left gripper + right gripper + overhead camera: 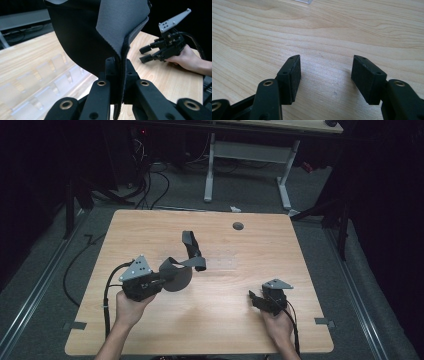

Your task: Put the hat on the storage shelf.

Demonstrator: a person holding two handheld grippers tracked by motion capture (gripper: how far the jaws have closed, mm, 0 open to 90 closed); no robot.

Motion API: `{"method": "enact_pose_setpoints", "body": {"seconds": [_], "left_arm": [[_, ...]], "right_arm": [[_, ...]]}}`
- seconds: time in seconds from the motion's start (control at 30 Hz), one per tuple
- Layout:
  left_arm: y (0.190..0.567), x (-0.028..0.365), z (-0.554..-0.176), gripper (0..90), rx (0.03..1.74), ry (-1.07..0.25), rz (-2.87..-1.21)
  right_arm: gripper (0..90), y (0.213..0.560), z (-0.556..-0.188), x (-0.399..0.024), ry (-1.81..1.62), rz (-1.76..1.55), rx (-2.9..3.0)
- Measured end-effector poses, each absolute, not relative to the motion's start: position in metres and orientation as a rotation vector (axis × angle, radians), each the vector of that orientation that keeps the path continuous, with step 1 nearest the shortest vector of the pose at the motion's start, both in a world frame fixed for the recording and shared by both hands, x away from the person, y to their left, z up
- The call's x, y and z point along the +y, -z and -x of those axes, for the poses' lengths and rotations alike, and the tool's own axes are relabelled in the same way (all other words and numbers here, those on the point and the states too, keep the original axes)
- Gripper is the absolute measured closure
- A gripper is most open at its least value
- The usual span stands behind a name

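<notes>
A dark grey fabric piece (186, 265) with a rounded pad and long straps hangs above the wooden table (210, 325). My left gripper (165, 279) is shut on its edge. In the left gripper view the fabric (117, 27) rises from between the closed jaws of the left gripper (119, 67) and hides much of the scene. My right gripper (254, 299) rests low over the table at the front right, held by a hand; its jaws stand open. The right gripper (325, 75) has only bare wood between its fingers. The left gripper view also shows the right gripper (147, 53) farther off.
A clear plastic tray (222, 261) with several compartments lies flat near the table's middle, just right of the hanging fabric, and appears as the tray (50, 82) below the fabric. A round cable hole (238, 225) sits near the far edge. Another desk (250, 150) and cables stand beyond.
</notes>
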State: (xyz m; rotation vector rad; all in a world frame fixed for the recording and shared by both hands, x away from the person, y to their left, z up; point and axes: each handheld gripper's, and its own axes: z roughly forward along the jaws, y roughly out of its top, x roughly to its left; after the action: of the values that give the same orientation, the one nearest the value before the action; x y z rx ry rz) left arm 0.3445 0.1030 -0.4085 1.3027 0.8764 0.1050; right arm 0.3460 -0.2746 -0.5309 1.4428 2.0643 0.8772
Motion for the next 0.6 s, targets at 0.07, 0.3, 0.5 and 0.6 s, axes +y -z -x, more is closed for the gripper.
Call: {"method": "enact_pose_setpoints", "body": {"seconds": [0.07,0.3,0.5,0.6], "left_arm": [[0.405,0.107,-0.348,86.7,0.886,-0.119,-1.287],[0.400,0.112,-0.353,86.7,0.888,-0.162,-1.260],[0.398,0.118,-0.359,86.7,0.895,-0.197,-1.244],[0.398,0.123,-0.364,86.7,0.901,-0.214,-1.225]], "right_arm": [[40.9,0.531,-0.346,-0.275,-0.877,-1.442,2.065],[40.6,0.531,-0.346,-0.274,-0.877,-1.443,2.066],[40.5,0.531,-0.346,-0.274,-0.877,-1.444,2.065],[40.4,0.531,-0.346,-0.274,-0.877,-1.443,2.065]]}}
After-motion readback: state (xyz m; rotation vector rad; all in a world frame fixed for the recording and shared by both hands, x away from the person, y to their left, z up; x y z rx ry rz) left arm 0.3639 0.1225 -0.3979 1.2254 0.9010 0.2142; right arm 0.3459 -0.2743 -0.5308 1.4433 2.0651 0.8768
